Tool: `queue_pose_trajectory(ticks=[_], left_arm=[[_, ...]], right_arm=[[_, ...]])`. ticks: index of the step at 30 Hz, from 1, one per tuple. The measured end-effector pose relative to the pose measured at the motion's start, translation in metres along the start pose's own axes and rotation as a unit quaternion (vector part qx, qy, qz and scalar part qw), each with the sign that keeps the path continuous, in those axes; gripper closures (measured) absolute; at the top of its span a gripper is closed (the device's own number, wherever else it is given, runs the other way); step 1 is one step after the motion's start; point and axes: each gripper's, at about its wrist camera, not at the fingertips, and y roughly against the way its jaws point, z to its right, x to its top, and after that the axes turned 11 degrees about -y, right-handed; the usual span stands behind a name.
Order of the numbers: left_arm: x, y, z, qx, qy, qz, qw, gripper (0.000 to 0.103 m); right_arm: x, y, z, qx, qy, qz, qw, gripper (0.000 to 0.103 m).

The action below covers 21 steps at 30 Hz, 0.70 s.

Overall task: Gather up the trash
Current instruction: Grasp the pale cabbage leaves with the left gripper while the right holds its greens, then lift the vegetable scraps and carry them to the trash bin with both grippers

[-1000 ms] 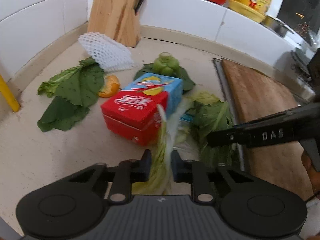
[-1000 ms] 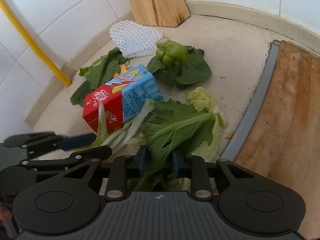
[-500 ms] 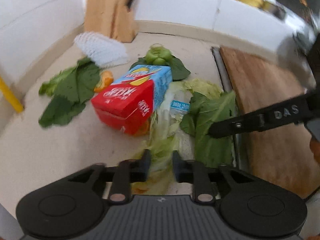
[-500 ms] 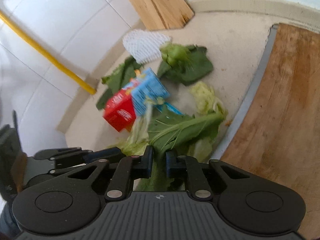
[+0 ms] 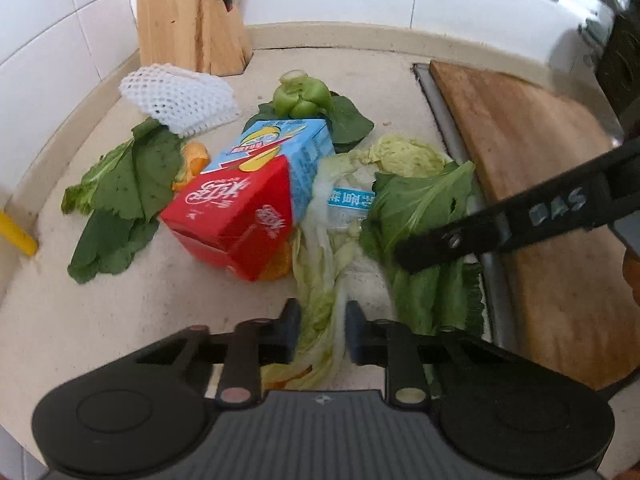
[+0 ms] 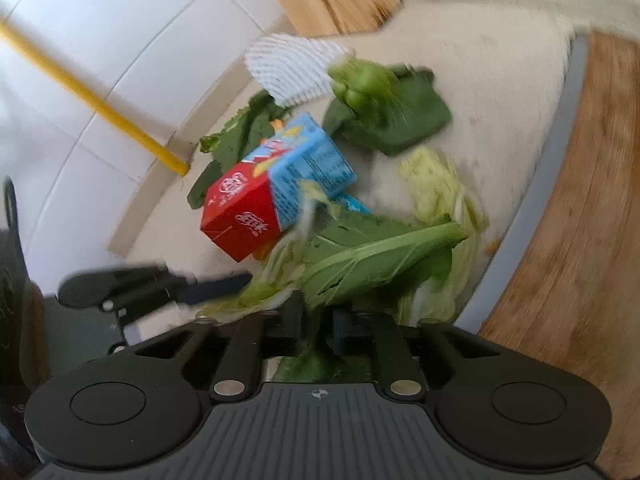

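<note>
Countertop (image 5: 100, 320) scraps blur; left gripper (image 5: 320, 326) pinches pale cabbage leaf (image 5: 320, 280), right gripper (image 6: 318, 322) green leaf (image 6: 372, 252).

A home kitchen is shown: white tiled walls (image 5: 72, 40), a wooden knife block (image 5: 188, 20), a wooden cutting board (image 5: 540, 184) and vegetable scraps (image 5: 120, 192) are seen on a beige stone desk (image 5: 100, 320).

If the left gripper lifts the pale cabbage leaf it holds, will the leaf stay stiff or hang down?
The cabbage leaf would probably droop: it is long, thin and already bent along the counter. It looks light, so the left gripper should lift it easily. Its far end lies against the carton, so it may drag there.
</note>
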Motion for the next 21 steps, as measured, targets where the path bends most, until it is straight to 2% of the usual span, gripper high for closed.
queue_pose_trajectory(ticks=[1, 5, 8, 13, 16, 19, 21], left_arm=[[-0.002, 0.003, -0.005, -0.014, 0.016, 0.005, 0.9998, 0.088], [-0.010, 0.014, -0.018, -0.068, 0.078, 0.034, 0.9941, 0.090], [-0.017, 0.022, -0.025, -0.100, 0.114, 0.060, 0.9866, 0.091], [-0.026, 0.040, -0.038, -0.149, 0.162, 0.101, 0.9703, 0.091], [-0.031, 0.052, -0.046, -0.161, 0.184, 0.122, 0.9617, 0.091], [-0.034, 0.061, -0.049, -0.158, 0.191, 0.138, 0.9590, 0.091], [-0.037, 0.067, -0.051, -0.162, 0.202, 0.149, 0.9543, 0.092]], right_arm=[[0.000, 0.003, 0.002, 0.004, -0.008, 0.004, 1.000, 0.089], [-0.004, 0.031, 0.001, 0.037, -0.017, 0.031, 0.999, 0.090], [-0.004, 0.053, -0.003, 0.053, -0.027, 0.054, 0.997, 0.092], [-0.011, 0.084, -0.011, 0.050, -0.025, 0.092, 0.994, 0.092], [-0.015, 0.093, -0.013, 0.055, -0.036, 0.102, 0.993, 0.092], [-0.020, 0.096, -0.021, 0.055, -0.027, 0.107, 0.992, 0.092], [-0.022, 0.093, -0.027, 0.051, -0.019, 0.110, 0.992, 0.093]])
